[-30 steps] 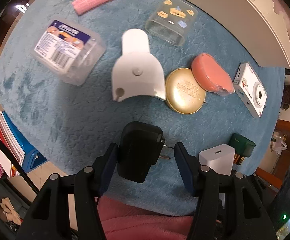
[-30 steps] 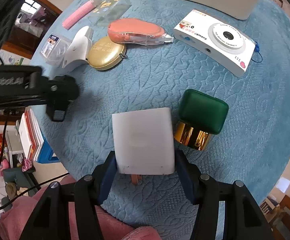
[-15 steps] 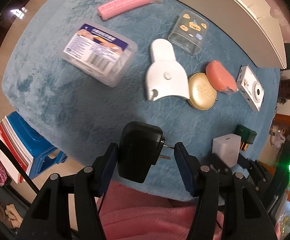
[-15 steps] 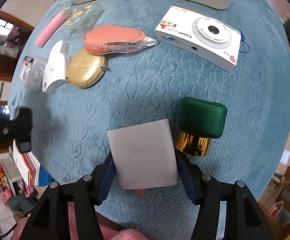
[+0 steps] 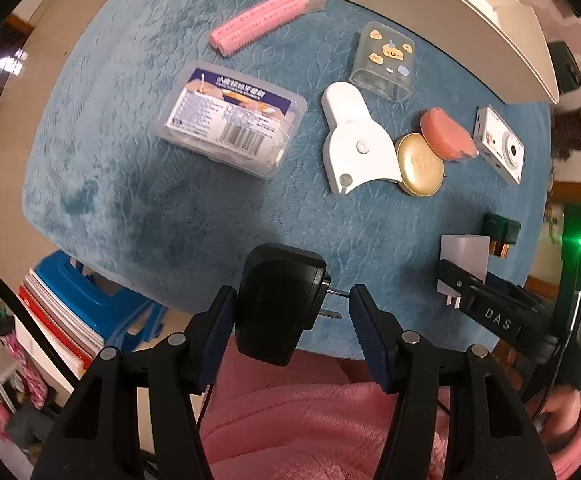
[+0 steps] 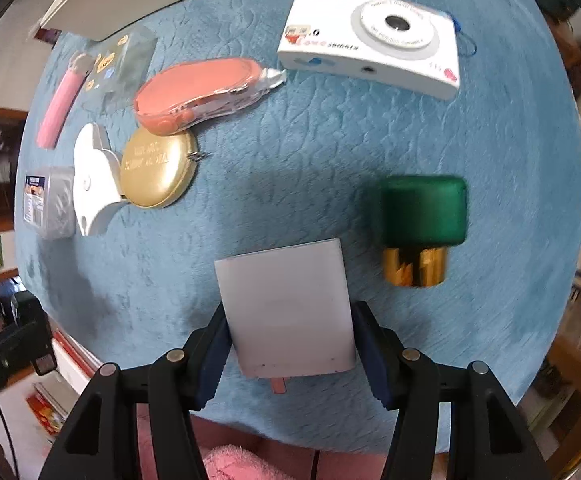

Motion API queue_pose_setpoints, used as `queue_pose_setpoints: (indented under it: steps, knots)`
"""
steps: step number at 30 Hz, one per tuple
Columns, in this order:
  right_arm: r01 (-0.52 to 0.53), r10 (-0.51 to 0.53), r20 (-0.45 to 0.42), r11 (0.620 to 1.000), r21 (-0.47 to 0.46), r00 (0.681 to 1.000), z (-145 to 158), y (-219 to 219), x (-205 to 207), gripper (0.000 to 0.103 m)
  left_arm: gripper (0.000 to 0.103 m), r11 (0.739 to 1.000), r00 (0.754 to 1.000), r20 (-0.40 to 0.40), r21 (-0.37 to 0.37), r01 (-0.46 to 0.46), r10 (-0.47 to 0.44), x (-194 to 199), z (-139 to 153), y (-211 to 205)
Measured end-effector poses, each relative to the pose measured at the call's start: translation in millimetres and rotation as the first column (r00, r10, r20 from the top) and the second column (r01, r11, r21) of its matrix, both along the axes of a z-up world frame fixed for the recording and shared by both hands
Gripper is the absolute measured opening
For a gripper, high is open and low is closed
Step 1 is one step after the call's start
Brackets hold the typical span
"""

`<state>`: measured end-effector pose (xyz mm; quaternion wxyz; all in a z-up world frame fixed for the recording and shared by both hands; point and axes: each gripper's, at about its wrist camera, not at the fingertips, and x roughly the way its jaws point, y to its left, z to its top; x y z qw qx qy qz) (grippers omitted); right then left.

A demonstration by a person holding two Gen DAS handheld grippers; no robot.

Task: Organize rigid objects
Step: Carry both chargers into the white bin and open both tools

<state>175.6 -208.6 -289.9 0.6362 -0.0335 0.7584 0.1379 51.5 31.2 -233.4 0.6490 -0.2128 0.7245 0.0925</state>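
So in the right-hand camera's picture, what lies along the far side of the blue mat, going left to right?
Pink hair roller → clear stickered case → salmon correction-tape dispenser → white toy camera.

Left gripper (image 5: 292,312) and right gripper (image 6: 288,340) both clamp loads, held level.

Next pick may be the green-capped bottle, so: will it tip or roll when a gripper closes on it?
The bottle lies on its side on the blue cloth, so tipping seems unlikely. Its green cap looks boxy with flat faces, which probably resists rolling. The shiny gold body may be slick; gripping the matte cap seems safer.
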Motion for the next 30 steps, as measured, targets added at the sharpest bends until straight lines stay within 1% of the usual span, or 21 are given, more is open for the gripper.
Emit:
queue_pose_setpoints:
  steps: [3,5,10,11,13,15,16,18,23,26,30]
  knots:
    - [0.023,-0.023,-0.027,0.999,0.026,0.999,1,16,-2,0.059,0.061,0.999,0.999,0.005,0.005,0.039,-0.039,10,8,15]
    - [0.036,-0.034,-0.030,0.998,0.042,0.999,3,26,-3,0.059,0.061,0.998,0.998,0.010,0.011,0.061,-0.061,18,18,13]
    - [0.030,-0.029,-0.017,0.997,0.069,0.999,14,50,1,0.058,0.061,0.995,0.995,0.025,0.031,0.099,-0.100,30,30,37]
    - [0.033,-0.032,-0.020,0.996,0.078,0.999,16,53,1,0.058,0.061,0.994,0.994,0.028,0.035,0.103,-0.104,34,36,32]
    - [0.040,-0.038,-0.021,0.994,0.105,0.999,22,59,1,0.058,0.061,0.993,0.993,0.036,0.041,0.113,-0.114,41,44,41]
    - [0.034,-0.033,-0.004,0.992,0.123,0.999,31,69,2,0.058,0.061,0.991,0.991,0.047,0.048,0.127,-0.129,49,50,52]
    - [0.029,-0.031,0.010,0.991,0.130,0.999,38,75,5,0.058,0.061,0.989,0.989,0.053,0.056,0.134,-0.137,39,57,40]
    - [0.029,-0.033,0.024,0.988,0.152,0.999,48,84,11,0.058,0.061,0.985,0.985,0.069,0.078,0.152,-0.157,45,64,41]
    - [0.049,-0.065,0.066,0.975,0.218,0.996,78,95,26,0.058,0.061,0.965,0.966,0.124,0.163,0.204,-0.225,75,78,38]
    - [0.063,-0.089,0.099,0.967,0.246,0.991,97,102,33,0.058,0.061,0.955,0.954,0.158,0.196,0.224,-0.256,93,88,41]
    - [0.094,-0.137,0.140,0.956,0.277,0.981,117,97,50,0.058,0.062,0.943,0.936,0.200,0.231,0.242,-0.289,117,102,45]
